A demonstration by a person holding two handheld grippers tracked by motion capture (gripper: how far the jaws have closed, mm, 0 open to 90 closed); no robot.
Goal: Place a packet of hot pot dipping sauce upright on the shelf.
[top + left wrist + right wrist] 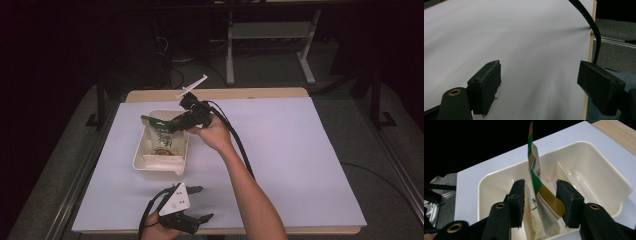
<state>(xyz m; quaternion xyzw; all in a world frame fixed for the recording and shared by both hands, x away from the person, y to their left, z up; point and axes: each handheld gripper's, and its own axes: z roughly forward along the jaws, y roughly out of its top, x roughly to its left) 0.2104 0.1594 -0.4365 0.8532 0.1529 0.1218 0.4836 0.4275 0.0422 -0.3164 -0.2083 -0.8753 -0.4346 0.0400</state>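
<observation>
Both grippers open: right gripper [540, 202] straddles snack packet [535, 180], lower end hidden in tray [599, 160]; left gripper [539, 90] wide, empty.

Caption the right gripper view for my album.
Open black jaws straddle a green-and-gold snack packet standing in a cream plastic bin.

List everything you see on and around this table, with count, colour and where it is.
Snack packet: one, green, white and gold; standing in the bin, between the right jaws.
Bin: one, cream, divided; left-centre of the sheet.
Sheet: one, white; covering the table.
Table: one, light wood; edge showing at the far side.
Left hand-held gripper: one, black; near edge, jaws open over bare sheet.
Right hand-held gripper: one, black; over the bin, jaws apart around the packet.
</observation>
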